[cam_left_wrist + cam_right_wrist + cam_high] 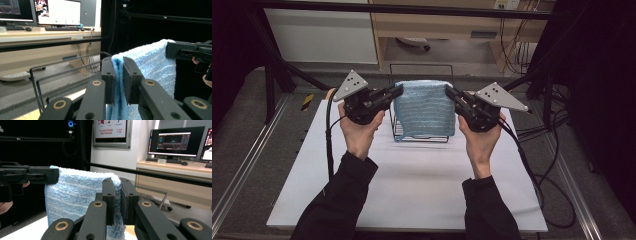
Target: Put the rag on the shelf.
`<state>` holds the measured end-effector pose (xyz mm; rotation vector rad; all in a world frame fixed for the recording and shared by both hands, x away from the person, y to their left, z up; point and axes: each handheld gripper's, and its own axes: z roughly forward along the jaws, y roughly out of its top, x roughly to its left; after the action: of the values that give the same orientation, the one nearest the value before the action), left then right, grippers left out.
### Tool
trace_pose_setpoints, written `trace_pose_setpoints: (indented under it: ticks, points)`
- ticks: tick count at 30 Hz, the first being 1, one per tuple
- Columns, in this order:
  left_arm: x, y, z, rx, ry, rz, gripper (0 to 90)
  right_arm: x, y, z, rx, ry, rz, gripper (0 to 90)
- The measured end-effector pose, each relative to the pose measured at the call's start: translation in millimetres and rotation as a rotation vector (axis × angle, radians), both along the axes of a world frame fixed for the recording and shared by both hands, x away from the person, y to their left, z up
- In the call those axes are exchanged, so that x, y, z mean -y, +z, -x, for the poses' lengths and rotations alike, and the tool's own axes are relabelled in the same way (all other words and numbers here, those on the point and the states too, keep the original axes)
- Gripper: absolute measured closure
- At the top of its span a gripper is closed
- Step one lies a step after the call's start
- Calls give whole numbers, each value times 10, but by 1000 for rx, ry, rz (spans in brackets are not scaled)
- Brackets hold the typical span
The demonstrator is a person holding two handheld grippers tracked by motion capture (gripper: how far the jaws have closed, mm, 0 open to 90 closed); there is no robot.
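Blue terry cloth, fluffy and looped with faint paler stripes — that's the towel (424, 109), folded double and hanging as a rough rectangle over the far half of the white table (412, 185), about midway between its left and right edges. Its top edge is stretched level between the two tools, and the lower part drapes down in front of a thin black wire rack (420, 70) standing toward the table's far edge.

Left gripper (398, 91) is clamped on the towel's upper left corner. In the left gripper view its jaws are nearly closed, with just the thickness of the folded cloth squeezed between the flat black pads (110, 80). Right gripper (449, 92) does the same on the upper right corner — jaws pinched tight on the plush edge, fabric bulging a bit above the pads (110, 202) in the right gripper view.

Both tools are matte black metal with brass-coloured pivot pins, each topped by a grey three-cornered plate, and each is held in a bare hand coming out of a dark sleeve.
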<state>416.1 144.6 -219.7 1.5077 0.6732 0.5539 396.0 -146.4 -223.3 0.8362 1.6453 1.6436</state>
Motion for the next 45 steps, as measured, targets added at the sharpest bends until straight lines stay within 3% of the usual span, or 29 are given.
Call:
trace_pose_setpoints:
  ticks: [9, 13, 23, 45]
  points:
    - [-4, 220, -103, 33, 5, 22, 803, -36, 226, -110, 44, -24, -5, 838]
    - [-27, 307, -148, 42, 0, 53, 803, -50, 306, -168, 56, -25, -16, 838]
    - [-51, 601, -231, 75, 24, 68, 803, -103, 582, -279, 102, -27, -34, 839]
    - [-16, 929, -497, 95, 32, 73, 803, -103, 835, -565, 121, -45, -81, 839]
